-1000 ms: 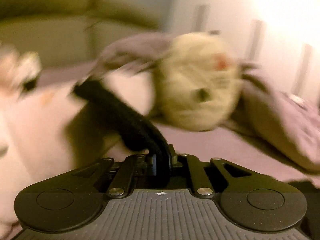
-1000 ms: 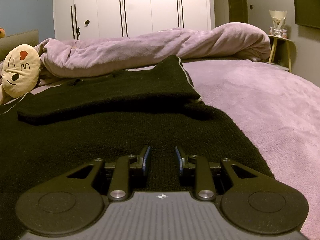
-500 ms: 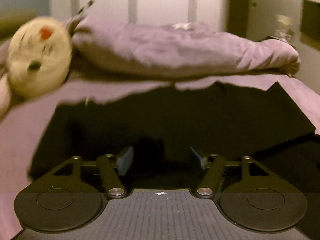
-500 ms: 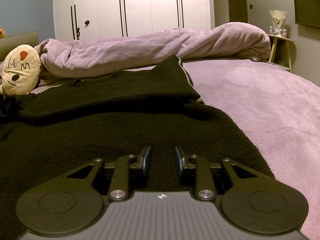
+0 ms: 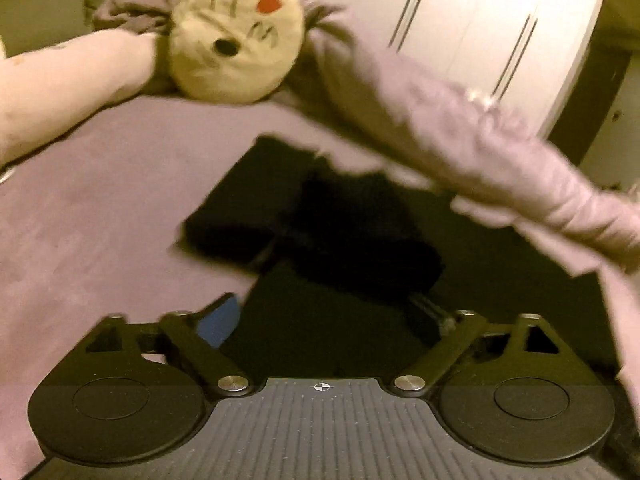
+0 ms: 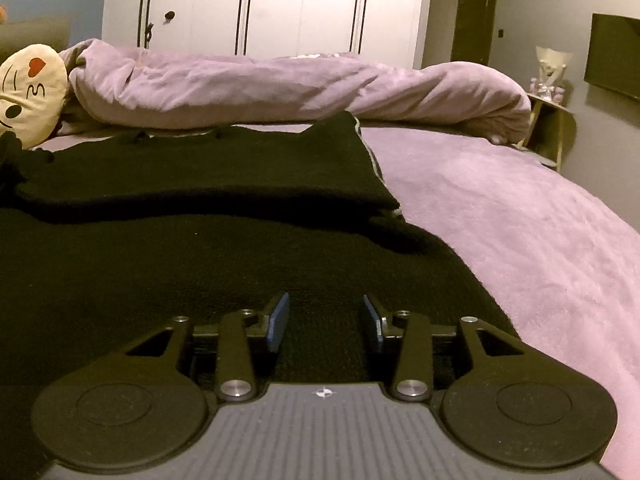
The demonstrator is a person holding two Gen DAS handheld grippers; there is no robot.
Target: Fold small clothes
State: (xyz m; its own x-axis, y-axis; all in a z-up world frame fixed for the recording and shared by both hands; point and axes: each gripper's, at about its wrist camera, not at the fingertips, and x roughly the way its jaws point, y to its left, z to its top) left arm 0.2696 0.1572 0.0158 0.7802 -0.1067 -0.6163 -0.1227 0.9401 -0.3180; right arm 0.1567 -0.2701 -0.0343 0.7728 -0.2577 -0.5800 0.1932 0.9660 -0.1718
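Note:
A black knit garment (image 6: pixel 200 248) lies spread on the lilac bed (image 6: pixel 500 216), its far part folded over toward me. My right gripper (image 6: pixel 325 320) hovers low over the near hem. Its jaws are opening, and the pads do not press the cloth that lies under the gap. In the left wrist view the garment (image 5: pixel 344 320) shows a sleeve (image 5: pixel 312 220) folded across it. My left gripper (image 5: pixel 328 314) stands over the garment's left edge with its jaws opening wide and nothing held between them.
A round cream plush cushion with a face (image 5: pixel 236 36) lies at the bed's head beside a pale pink pillow (image 5: pixel 60 80). A rolled lilac duvet (image 6: pixel 300 88) runs along the far side. Beyond are a white wardrobe (image 6: pixel 260 4) and a side table (image 6: pixel 552 120).
My left gripper was shut on black fabric, let it go, opened wide and swung across over the garment. My right gripper stayed in place and its jaws widened.

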